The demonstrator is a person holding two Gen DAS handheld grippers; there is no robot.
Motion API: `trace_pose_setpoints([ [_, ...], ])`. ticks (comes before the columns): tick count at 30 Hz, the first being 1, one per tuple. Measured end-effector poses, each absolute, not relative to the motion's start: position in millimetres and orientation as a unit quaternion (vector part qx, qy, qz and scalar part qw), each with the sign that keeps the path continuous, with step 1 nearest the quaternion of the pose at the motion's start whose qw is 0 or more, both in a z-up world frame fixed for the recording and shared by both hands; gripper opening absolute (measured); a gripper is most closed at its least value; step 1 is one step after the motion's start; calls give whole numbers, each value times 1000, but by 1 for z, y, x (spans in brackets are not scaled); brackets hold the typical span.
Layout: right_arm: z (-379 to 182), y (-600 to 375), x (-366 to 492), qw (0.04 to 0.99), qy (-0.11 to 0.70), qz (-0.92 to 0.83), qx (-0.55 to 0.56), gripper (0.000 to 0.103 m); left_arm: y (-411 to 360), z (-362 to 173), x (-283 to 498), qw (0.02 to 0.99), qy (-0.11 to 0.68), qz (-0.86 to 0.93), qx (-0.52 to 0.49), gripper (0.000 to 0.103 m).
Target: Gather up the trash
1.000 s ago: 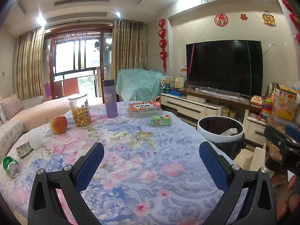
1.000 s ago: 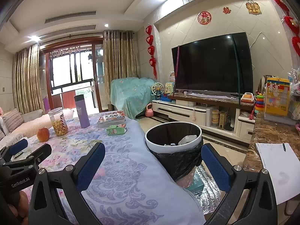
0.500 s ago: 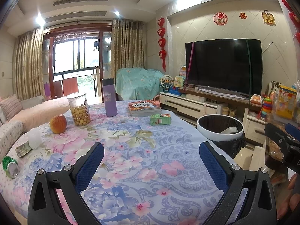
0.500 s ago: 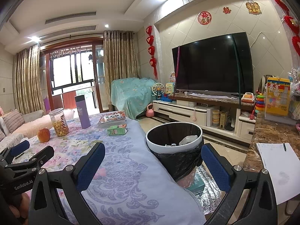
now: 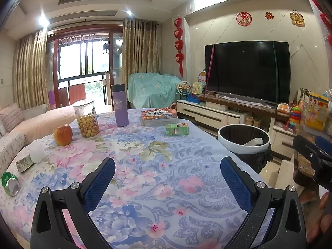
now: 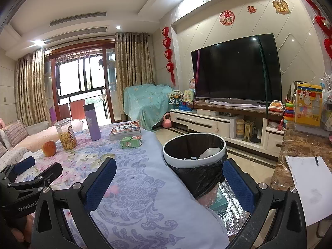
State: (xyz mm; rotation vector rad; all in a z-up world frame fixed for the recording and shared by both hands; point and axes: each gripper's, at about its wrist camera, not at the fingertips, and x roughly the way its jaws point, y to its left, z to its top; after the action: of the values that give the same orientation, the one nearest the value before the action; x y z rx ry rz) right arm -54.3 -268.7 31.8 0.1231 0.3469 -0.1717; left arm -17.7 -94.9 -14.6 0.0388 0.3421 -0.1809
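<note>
Left wrist view shows the left gripper (image 5: pixel 167 176) with its jaws spread wide and nothing between them, hovering over the flowered tabletop (image 5: pixel 145 166). At the left edge of the frame lie a crushed green can (image 5: pixel 9 183), a flattened wrapper (image 5: pixel 24 163) and a white crumpled wad (image 5: pixel 37 154) touching it. Further up sit an apple (image 5: pixel 63 135), a snack jar (image 5: pixel 86 118), a purple flask (image 5: pixel 120 105), a book stack (image 5: pixel 158 117) and a green carton (image 5: pixel 177 129). Right of centre stands the bin (image 5: pixel 243 145), just beside the tabletop. Right wrist view shows the right gripper (image 6: pixel 169 179) with jaws also wide and empty, the bin (image 6: pixel 194 159) between them, some scraps inside
</note>
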Motion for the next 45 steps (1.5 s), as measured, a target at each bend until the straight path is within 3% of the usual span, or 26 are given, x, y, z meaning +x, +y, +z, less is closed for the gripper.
trace_pose_setpoints([
  [45,21,-270,-44,976,191,-75,68,103,-96,-21,-8,979,180,-93,20,102],
])
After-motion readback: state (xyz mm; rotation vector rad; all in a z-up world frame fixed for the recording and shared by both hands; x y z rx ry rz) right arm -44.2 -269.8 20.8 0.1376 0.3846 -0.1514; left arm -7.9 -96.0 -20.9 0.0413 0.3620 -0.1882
